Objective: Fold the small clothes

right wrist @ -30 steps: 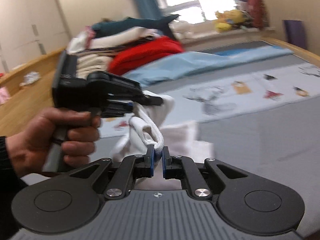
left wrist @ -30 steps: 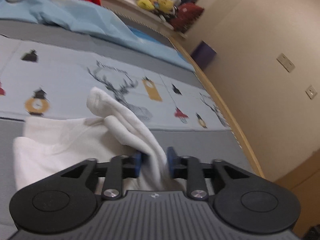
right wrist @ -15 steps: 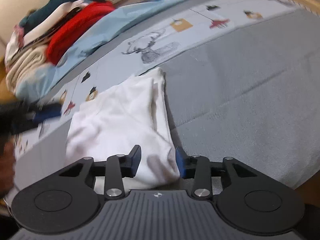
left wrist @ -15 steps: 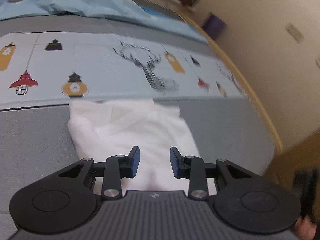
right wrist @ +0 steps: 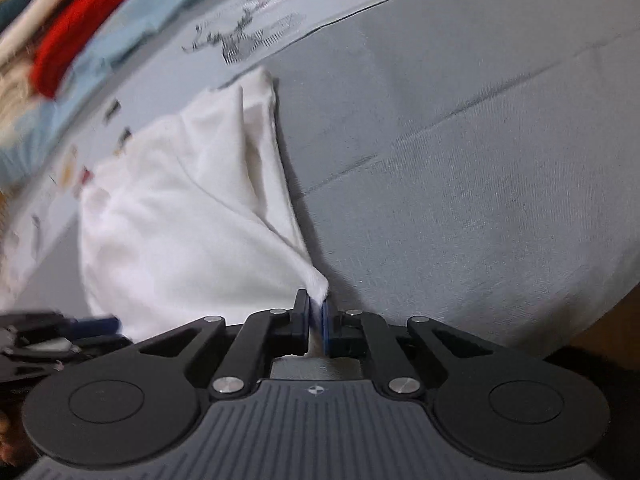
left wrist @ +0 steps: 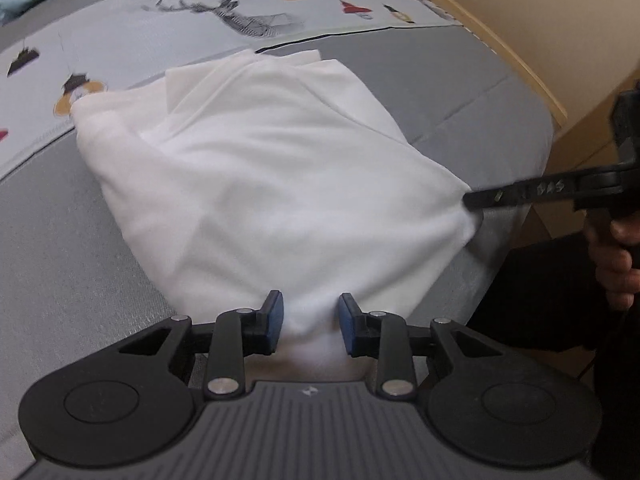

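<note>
A: Item, left: left gripper (left wrist: 307, 322), jaws part-spread astride near hem of white garment (left wrist: 256, 168); grip not certain.
B: Item, centre: garment, half-folded, flat on grey bedcover (right wrist: 460, 168).
A: Item, right: right gripper (right wrist: 316, 322), jaws closing on near right corner.
B: Step: corners taken for next fold. Next: likely lift both, carry toward far edge.
A: Room: bare cover rightward; wooden bed edge (left wrist: 516, 60) near.
</note>
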Motion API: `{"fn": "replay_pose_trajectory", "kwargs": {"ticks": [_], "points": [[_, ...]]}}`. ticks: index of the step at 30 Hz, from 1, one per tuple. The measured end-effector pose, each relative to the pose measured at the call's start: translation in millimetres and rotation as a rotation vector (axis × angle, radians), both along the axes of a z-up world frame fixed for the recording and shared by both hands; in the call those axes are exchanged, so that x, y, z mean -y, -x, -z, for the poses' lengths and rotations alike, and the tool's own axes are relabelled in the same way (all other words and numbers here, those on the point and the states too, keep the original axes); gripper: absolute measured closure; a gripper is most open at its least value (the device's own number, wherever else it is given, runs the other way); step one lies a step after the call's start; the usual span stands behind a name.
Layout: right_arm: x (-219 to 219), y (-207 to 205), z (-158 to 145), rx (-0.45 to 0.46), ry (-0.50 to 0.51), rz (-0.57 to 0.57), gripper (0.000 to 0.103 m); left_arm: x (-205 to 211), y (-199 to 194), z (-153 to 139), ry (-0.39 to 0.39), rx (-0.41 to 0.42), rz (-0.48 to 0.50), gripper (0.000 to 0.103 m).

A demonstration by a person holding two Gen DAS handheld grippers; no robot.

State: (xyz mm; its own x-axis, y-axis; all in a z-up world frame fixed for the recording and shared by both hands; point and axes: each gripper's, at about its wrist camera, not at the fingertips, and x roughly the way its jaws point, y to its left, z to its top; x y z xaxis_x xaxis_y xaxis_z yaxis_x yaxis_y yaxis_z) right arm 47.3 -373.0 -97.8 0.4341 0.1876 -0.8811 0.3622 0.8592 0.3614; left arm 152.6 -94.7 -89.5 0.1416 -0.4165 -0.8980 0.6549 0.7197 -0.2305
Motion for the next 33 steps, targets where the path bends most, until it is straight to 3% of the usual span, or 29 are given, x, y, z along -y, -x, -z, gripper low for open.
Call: {"fn": "replay_pose_trajectory", "kwargs": {"ticks": [2, 5, 7, 9, 15, 17, 19, 20, 21, 22, 24, 26, 31, 33], "points": [[1.4, -5.3, -15.0, 0.028, 0.066, 0.011, 0.087, -2.8, -0.3, 0.5, 0.000, -0.003, 0.008, 0.069], [3.5, -25.8, -44.9, 0.165, 0.129, -0.013, 0.084, -2.9, 0.0, -1.1, -0.004, 0.009, 0.029, 0.069], [5.6, -50.0, -54.3, 0.241, 0.078, -0.073, 0.070, -1.5, -2.6, -2.7, 0.005, 0.004, 0.026, 0.069], [6.3, -78.3, -52.4, 0.281, 0.037, -0.129, 0.068, -2.9, -4.6, -4.9, 0.022, -0.007, 0.012, 0.069], [3.9, -129.9, -11.9, 0.262, -0.009, -0.170, 0.066, -12.9, -5.1, -15.9, 0.066, 0.016, -0.010, 0.069], [7.5, -136.9, 2.4, 0.206, -0.034, -0.121, 0.064, -17.5, -6.8, -22.6, 0.086, 0.036, -0.031, 0.069], [11.9, -143.0, 9.0, 0.222, -0.098, -0.075, 0.065, -22.3, -11.0, -26.5, 0.099, 0.042, -0.064, 0.069], [12.5, -146.0, 11.3, 0.225, -0.121, -0.072, 0.073, -24.3, -13.6, -26.6, 0.101, 0.038, -0.079, 0.069], [10.1, -147.5, 12.1, 0.229, -0.129, -0.081, 0.094, -25.2, -15.8, -25.9, 0.094, 0.038, -0.089, 0.069], [7.1, -148.1, 11.6, 0.234, -0.123, -0.097, 0.099, -24.8, -17.2, -24.8, 0.079, 0.042, -0.093, 0.069], [4.6, -145.0, 1.3, 0.279, -0.070, -0.104, 0.100, -22.6, -19.5, -22.8, 0.057, 0.045, -0.093, 0.069], [13.6, -139.1, -6.7, 0.315, -0.056, -0.041, 0.100, -19.7, -21.2, -21.9, 0.054, 0.044, -0.094, 0.069], [19.9, -143.5, 22.1, 0.159, 0.010, -0.038, 0.096, -19.9, -22.9, -22.3, 0.045, 0.034, -0.102, 0.069], [21.9, -140.6, 15.6, 0.164, 0.069, -0.007, 0.088, -25.3, -28.2, -28.1, 0.073, 0.054, -0.142, 0.069]]}}
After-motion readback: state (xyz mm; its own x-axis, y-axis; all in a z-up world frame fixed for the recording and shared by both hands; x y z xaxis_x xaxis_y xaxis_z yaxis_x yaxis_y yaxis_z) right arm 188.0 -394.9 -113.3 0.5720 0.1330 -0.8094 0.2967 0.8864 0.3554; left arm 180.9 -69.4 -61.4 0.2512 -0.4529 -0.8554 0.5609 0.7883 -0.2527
